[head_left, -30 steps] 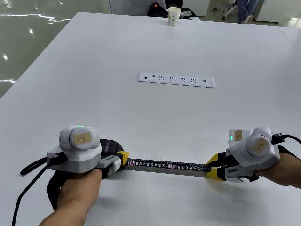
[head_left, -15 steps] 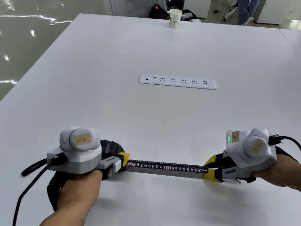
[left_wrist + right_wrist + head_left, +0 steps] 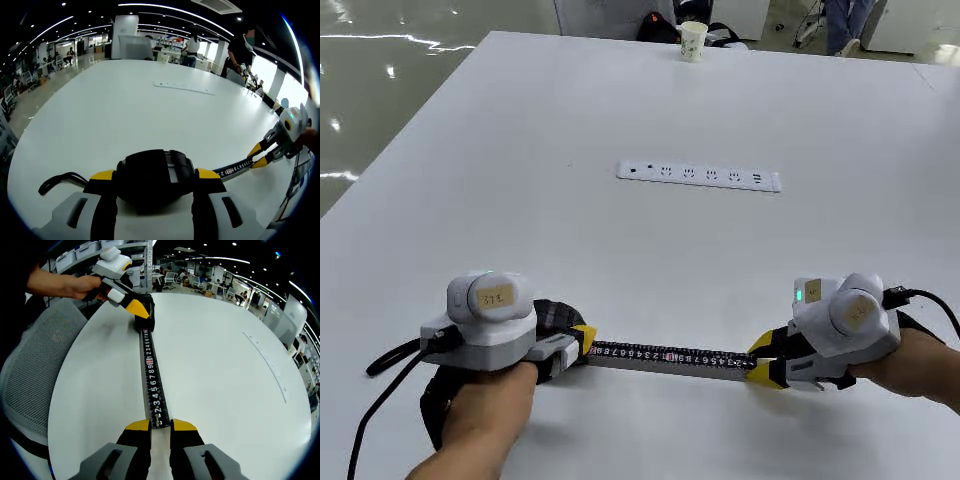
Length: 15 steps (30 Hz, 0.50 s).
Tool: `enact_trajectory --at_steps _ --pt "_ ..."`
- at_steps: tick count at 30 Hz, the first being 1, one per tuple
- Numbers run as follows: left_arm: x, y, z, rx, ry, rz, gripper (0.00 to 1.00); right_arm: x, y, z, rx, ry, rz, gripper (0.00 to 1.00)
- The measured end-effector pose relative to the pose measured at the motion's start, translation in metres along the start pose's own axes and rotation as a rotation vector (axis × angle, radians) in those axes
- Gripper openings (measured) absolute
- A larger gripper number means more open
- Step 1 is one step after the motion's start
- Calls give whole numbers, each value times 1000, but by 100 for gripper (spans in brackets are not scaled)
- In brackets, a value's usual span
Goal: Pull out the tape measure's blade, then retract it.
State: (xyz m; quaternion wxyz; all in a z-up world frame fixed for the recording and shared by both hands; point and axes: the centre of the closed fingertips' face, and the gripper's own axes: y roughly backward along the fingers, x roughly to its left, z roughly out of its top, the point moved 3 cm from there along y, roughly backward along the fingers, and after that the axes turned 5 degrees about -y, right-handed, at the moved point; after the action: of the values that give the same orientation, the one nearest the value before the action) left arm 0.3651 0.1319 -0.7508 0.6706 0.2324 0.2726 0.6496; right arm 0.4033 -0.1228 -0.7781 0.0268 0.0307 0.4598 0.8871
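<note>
Two grippers hold the tape measure [image 3: 155,175] at the near side of the white table [image 3: 620,100]. The left gripper [image 3: 582,340] is clamped around the black case, its yellow-tipped jaws pressed against the case's sides. The right gripper [image 3: 760,360] pinches the free end of the blade [image 3: 670,354], its jaws nearly together. The numbered blade runs straight between them, low over the table; whether it touches is unclear. A white power strip [image 3: 700,175] lies farther back, and a paper cup [image 3: 692,40] stands at the far edge.

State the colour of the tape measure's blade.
Black blade with white numerals; clearest in the right gripper view.
</note>
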Motion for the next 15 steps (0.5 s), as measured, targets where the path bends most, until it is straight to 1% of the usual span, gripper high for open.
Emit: enact_trajectory --at_steps 15 --pt "-1 1 0 1 1 -2 55 3 -4 7 -7 -3 7 10"
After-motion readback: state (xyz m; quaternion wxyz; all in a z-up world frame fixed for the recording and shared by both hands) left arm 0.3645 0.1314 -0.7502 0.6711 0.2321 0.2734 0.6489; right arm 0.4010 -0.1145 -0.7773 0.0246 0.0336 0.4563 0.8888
